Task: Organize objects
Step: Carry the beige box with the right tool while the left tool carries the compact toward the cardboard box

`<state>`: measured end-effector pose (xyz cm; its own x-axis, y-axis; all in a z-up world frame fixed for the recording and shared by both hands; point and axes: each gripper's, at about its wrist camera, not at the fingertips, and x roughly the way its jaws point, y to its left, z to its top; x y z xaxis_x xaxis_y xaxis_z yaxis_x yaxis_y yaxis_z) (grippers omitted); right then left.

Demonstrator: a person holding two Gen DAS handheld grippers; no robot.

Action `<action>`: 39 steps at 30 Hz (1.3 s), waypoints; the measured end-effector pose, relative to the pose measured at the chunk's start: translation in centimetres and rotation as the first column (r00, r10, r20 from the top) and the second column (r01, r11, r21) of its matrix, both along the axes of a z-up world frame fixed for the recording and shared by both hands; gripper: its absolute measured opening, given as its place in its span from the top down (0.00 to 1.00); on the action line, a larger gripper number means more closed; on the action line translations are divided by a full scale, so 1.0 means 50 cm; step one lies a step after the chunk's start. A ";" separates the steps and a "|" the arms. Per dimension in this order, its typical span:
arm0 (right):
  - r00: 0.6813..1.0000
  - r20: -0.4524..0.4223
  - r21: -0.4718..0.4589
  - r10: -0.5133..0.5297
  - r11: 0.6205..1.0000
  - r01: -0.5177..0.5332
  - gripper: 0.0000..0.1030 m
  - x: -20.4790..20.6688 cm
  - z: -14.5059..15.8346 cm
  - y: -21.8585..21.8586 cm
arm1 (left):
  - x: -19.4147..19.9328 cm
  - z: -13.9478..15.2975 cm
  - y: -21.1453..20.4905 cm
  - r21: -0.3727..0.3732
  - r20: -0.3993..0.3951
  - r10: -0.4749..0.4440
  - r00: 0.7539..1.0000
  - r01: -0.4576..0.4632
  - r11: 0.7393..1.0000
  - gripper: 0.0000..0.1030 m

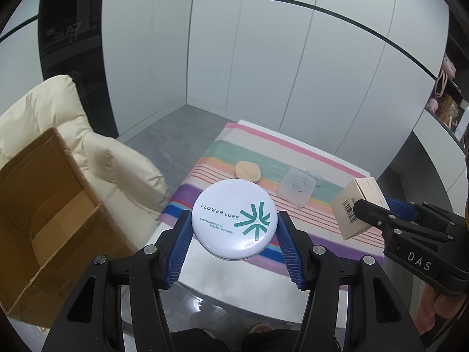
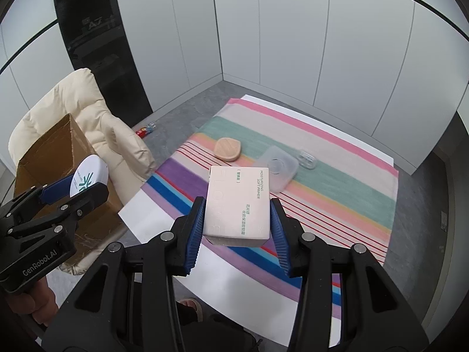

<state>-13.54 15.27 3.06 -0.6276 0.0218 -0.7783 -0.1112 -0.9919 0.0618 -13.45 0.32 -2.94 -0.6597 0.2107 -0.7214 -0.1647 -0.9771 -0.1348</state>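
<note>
1. the left gripper point(image 1: 234, 228) is clamped on a round white pressed powder compact point(image 1: 234, 218), its blue ribbed pads pressing the rim from both sides; the lid, printed "flower lure" with a teal star mark, faces the camera and the compact is held in the air above the near edge of the table.
2. the right gripper point(image 2: 237, 226) is clamped on a pale pink primer box point(image 2: 238, 205), pads against its two long sides; the box is lifted over the striped cloth point(image 2: 337, 193), printed face up.
3. in the left wrist view the right gripper shows at the right edge with the box's barcode end visible; in the right wrist view the left gripper shows at the left, with the compact in front of the cardboard box.
4. the open cardboard box point(image 1: 44, 205) sits on a cream padded chair point(image 1: 117, 161) just left of the white table point(image 2: 146, 220).
5. farther back on the cloth lie a wooden oval piece point(image 2: 227, 149), a clear square lidded container point(image 2: 277, 170) and, just beside it, a small clear case point(image 2: 306, 158).
6. on the grey floor beyond the chair lies a small bottle with a red label point(image 2: 145, 130), near the white panelled walls.
</note>
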 end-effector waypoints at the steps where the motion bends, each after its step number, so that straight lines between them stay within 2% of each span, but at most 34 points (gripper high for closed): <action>1: 1.000 -0.002 0.001 0.006 1.000 -0.006 0.56 -0.003 0.000 -0.007 | 0.001 0.000 -0.006 0.000 0.000 0.006 1.000 -0.006 1.000 0.43; 23: 0.993 -0.020 0.008 0.118 0.993 -0.118 0.56 -0.053 0.013 -0.141 | 0.023 0.004 -0.144 0.003 -0.013 0.145 0.989 -0.145 0.989 0.43; 39: 0.974 -0.032 0.011 0.226 0.974 -0.225 0.56 -0.090 0.017 -0.279 | 0.049 0.004 -0.274 -0.002 -0.015 0.271 0.962 -0.271 0.962 0.43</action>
<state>-18.05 1.32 3.90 -0.6420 -0.1179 -0.7576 0.1174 -0.9916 0.0549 -10.99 -13.37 -2.72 -0.7022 0.0192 -0.7117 0.1048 -0.9860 -0.1300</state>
